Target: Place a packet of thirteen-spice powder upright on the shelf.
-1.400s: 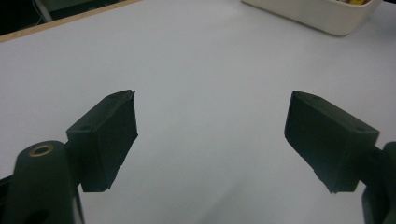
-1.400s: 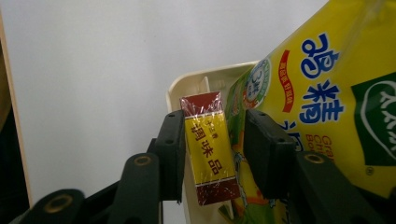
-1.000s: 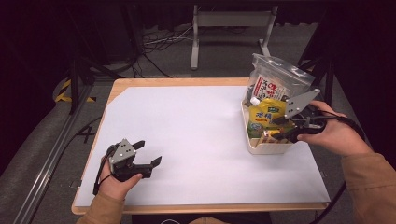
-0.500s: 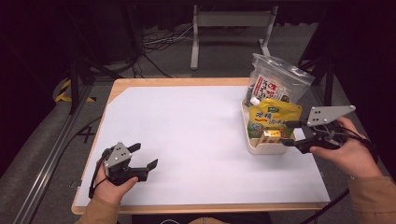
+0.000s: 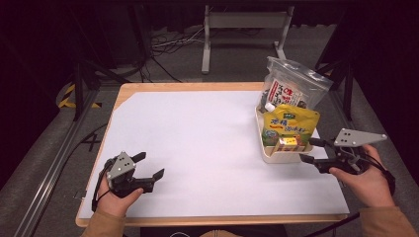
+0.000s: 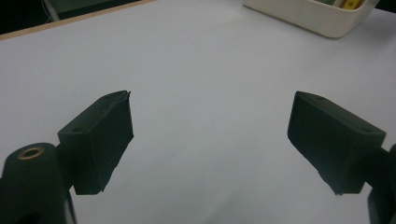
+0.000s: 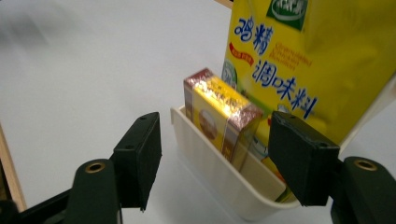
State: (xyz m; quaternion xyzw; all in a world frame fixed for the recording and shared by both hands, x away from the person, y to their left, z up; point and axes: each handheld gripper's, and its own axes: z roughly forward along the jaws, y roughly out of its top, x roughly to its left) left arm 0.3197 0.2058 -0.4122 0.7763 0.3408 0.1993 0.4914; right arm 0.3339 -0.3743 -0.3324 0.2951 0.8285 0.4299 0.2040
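A cream bin (image 5: 274, 157) stands at the table's right side. It holds a clear bag with a red and white label (image 5: 291, 89), a yellow pouch (image 5: 290, 124) and a small yellow and red box (image 5: 287, 143). My right gripper (image 5: 309, 150) hovers just right of the bin's near corner, pointing at it. Its jaws have just been opening and now stand wide with nothing pressed between them. The right gripper view looks past the right gripper (image 7: 215, 140) at the box (image 7: 219, 116), the pouch (image 7: 308, 60) and the bin wall (image 7: 219, 186). My left gripper (image 5: 152, 165) rests open at the front left.
The white table top (image 5: 197, 133) has a wooden rim. In the left gripper view the left gripper (image 6: 210, 121) faces bare white surface, with the bin (image 6: 308, 16) far off at the top right. Dark floor, cables and a metal stand lie beyond the table.
My right gripper has drawn back from over the bin toward the near right and sunk lower, its jaws wider apart. The left gripper has stayed put.
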